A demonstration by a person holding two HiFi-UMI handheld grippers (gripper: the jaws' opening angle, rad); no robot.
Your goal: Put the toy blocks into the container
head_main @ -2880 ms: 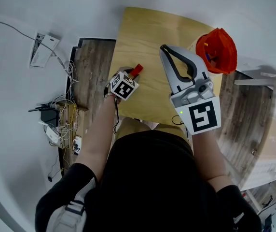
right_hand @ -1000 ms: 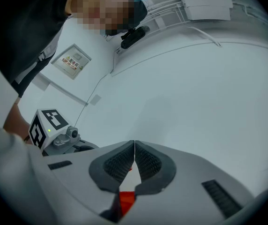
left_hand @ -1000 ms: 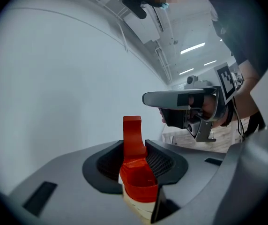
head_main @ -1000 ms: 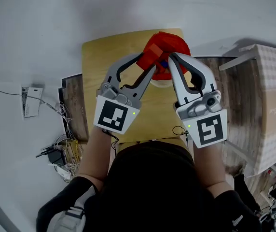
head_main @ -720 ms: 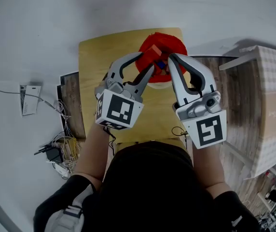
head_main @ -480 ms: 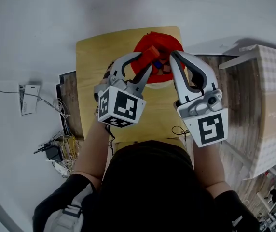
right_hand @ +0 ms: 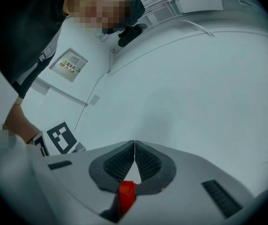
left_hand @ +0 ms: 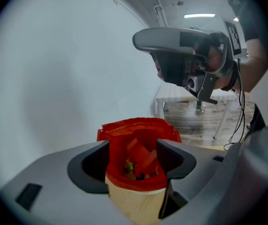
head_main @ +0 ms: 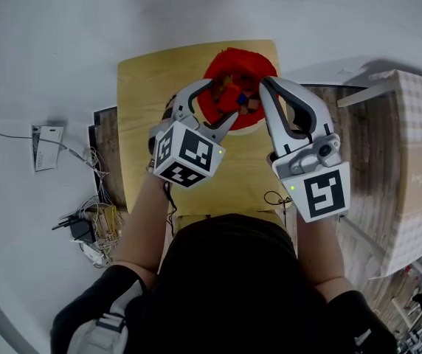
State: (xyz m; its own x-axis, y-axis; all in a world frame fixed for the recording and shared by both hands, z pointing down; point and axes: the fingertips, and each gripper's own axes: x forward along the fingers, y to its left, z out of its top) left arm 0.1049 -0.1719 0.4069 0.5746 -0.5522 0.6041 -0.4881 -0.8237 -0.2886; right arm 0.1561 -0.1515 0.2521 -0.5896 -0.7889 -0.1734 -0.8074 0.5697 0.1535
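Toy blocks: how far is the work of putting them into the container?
Done: several blocks lie in the red container. In hand: nothing; the left gripper, above it, has just been opening its jaws, gripping nothing; the right gripper is shut. Left: no block shows on the table, which is partly hidden.

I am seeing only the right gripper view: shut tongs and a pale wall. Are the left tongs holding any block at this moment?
Observer: No. In the left gripper view the left tongs stand open, having just been opening, with nothing pinched between them.
Operator: Then where is the container? I do not see it.
Observer: In the head view the red container stands on the wooden table, close beside the tips of the right tongs, on their left.
Operator: Is something already inside?
Observer: Yes. A red block lies tilted inside, above green and yellow pieces.
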